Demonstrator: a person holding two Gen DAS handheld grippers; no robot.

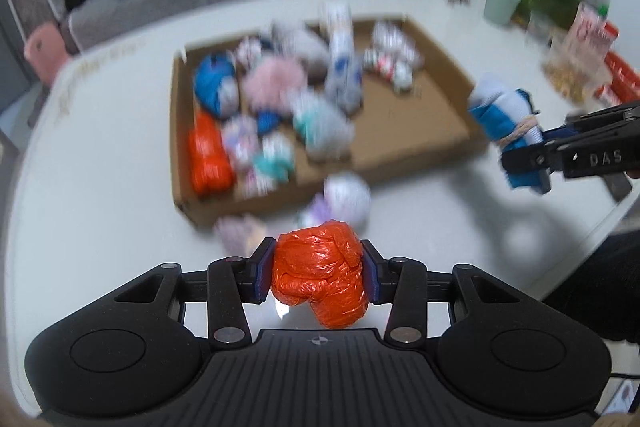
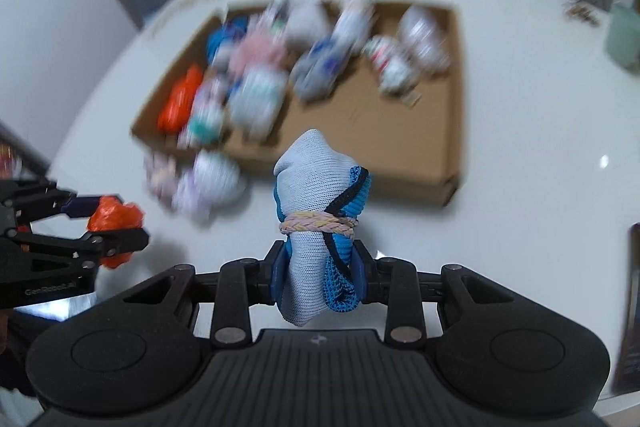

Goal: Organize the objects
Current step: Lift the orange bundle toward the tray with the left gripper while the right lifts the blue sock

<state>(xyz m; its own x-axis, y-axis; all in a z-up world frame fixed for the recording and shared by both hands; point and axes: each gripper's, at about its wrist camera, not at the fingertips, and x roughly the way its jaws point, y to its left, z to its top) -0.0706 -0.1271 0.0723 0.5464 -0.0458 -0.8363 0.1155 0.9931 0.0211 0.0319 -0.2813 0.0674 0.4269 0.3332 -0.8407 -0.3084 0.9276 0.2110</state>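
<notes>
White tabletop (image 1: 100,155) carries the cardboard tray (image 1: 404,131) ahead of both my grippers. My left gripper (image 1: 318,277) has its jaws clamped on an orange bundle (image 1: 320,279), facing the tray's near edge. My right gripper (image 2: 320,273) grips a blue-grey sock roll (image 2: 316,227) upright, nearer the tray's bare right part.

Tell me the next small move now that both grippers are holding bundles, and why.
Probably carry the right gripper, shut on the banded sock roll, over the cardboard tray's bare right half and set it down there. The left gripper holds the orange bag bundle and can follow.

One cardboard box (image 1: 400,131), two orange bundles (image 1: 320,283)
</notes>
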